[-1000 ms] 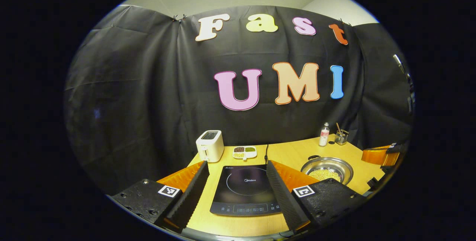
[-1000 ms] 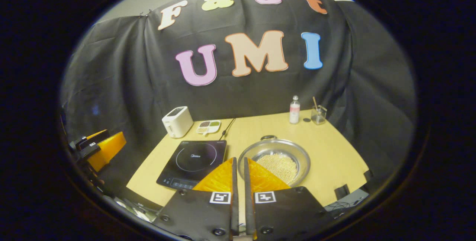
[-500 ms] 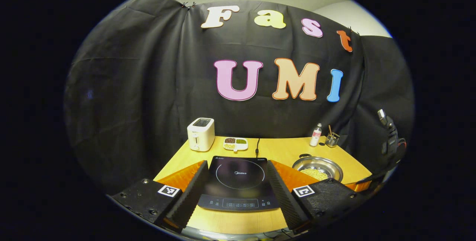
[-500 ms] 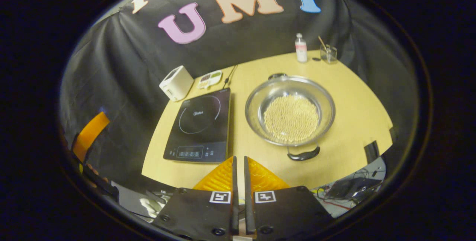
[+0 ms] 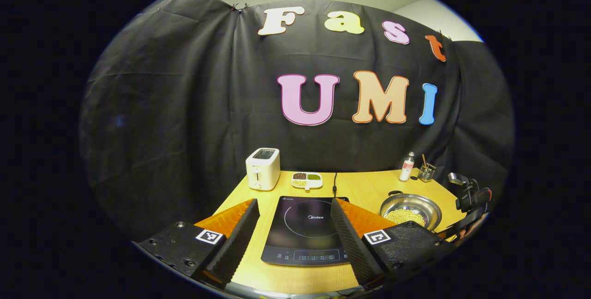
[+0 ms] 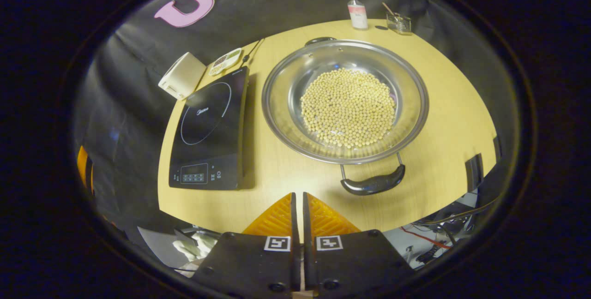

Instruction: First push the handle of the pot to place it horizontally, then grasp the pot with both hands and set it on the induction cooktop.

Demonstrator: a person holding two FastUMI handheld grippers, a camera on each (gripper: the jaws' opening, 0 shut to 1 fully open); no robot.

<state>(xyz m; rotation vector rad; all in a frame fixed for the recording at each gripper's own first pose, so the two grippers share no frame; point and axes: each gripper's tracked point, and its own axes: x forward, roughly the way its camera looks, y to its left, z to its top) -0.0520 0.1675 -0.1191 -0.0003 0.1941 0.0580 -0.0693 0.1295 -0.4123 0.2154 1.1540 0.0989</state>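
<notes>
Right gripper (image 6: 298, 197), fingers clenched on nothing, moved closer above pot (image 6: 345, 100), handles near-far; left gripper (image 5: 295, 218) spread wide over cooktop (image 5: 308, 232).

Left gripper view: camera sat low at the table's (image 5: 369, 188) near edge, well back, facing level toward the far cloth wall, with the left gripper (image 5: 295, 232) at the bottom of frame, fingers spread wide, straddling the induction cooktop (image 5: 307, 232). Right gripper view: camera rode higher and nearer, tilted steeply down over the near right part of the table, with the right gripper (image 6: 298, 206) fingers nearly together at the bottom, the pot (image 6: 345, 100) large just ahead. Shared between views: cooktop, pot, toaster (image 5: 262, 168), divided dish (image 5: 306, 180), bottle (image 5: 407, 166) and glass (image 5: 427, 172) along the far edge.
</notes>
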